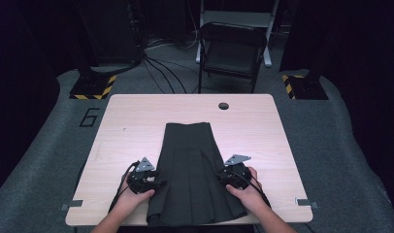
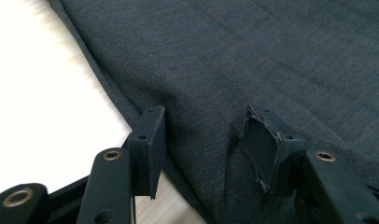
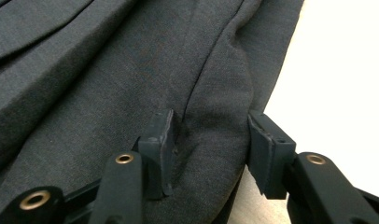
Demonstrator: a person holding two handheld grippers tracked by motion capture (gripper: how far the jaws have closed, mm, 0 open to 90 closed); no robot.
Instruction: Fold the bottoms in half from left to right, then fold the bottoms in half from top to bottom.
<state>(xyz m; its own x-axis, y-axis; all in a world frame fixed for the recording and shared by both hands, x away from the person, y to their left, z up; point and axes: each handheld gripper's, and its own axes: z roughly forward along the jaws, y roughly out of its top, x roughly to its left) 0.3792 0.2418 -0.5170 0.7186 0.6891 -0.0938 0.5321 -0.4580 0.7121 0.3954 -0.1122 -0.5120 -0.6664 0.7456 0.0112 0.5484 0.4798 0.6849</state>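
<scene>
A dark grey pleated skirt (image 1: 192, 170) lies flat on the light wooden table (image 1: 132, 116), waistband at the far end and hem at the near edge. My left gripper (image 1: 160, 183) rests at the skirt's left edge, near the hem. In the left gripper view its jaws stand apart over that edge (image 2: 206, 135), with the cloth (image 2: 248, 56) lying almost flat between the pads. My right gripper (image 1: 223, 175) sits at the skirt's right edge. In the right gripper view a soft bulge of cloth (image 3: 108, 84) rises between its spread jaws (image 3: 211, 135), not pinched.
A round cable hole (image 1: 223, 106) is in the table's far side. A black folding chair (image 1: 231, 48) stands behind the table, with cables on the floor beside it. Bare tabletop lies left, right and beyond the skirt.
</scene>
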